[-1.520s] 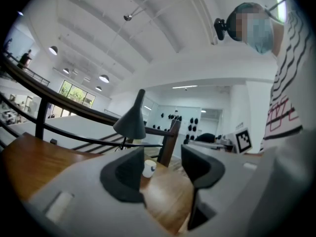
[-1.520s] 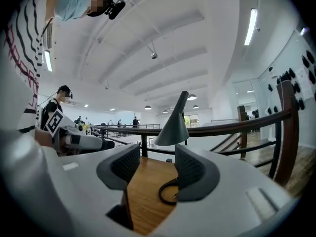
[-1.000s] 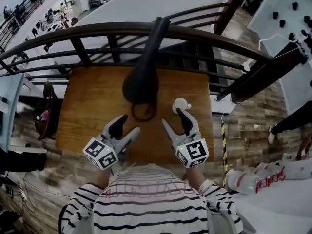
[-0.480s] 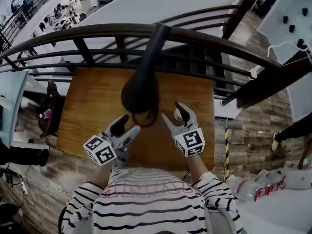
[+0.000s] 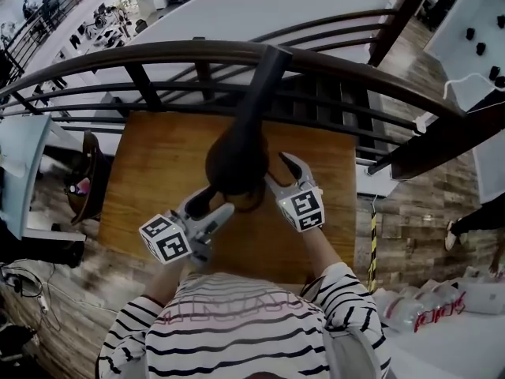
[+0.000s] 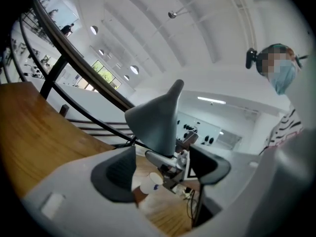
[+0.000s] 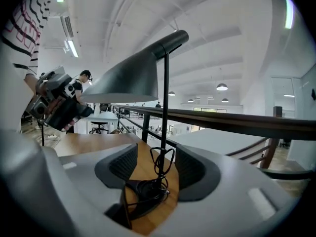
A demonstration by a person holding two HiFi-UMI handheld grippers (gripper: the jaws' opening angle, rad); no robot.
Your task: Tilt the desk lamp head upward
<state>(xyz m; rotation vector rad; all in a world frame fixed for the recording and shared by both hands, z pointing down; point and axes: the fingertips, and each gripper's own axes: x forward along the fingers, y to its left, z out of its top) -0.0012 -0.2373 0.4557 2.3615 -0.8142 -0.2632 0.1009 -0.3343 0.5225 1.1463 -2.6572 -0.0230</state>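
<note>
Task is barely starting. The desk lamp is standing around the middle of the bench [image 5: 150, 160], with its base [image 7: 140, 194] and looped cord [image 7: 163, 164] resting on the wood. The lamp head [image 5: 235, 160] is hanging over the bench's middle. In the right gripper view its rim is facing down and roughly level, so I'm judging it not yet tilted up.

I'm holding my left tool [image 5: 217, 201] just beside the head, on the side toward the bench's near edge. Its jaws have just been opening and are standing wide, gripping nothing. In the left gripper view the head is showing up beyond the gap, clear of the pads.

I'm holding my right tool [image 5: 276, 168] close at the head's right side. Its jaws are apart too, pressing on nothing. The stem [image 7: 165, 112] and base are only lining up past the gap.

A paper cup [image 6: 148, 184] is sitting on the bench near the right tool.

Done so far, I'd say: both tools are flanking the head. Left to do: getting hold of the head, swinging it upward, letting go.
</note>
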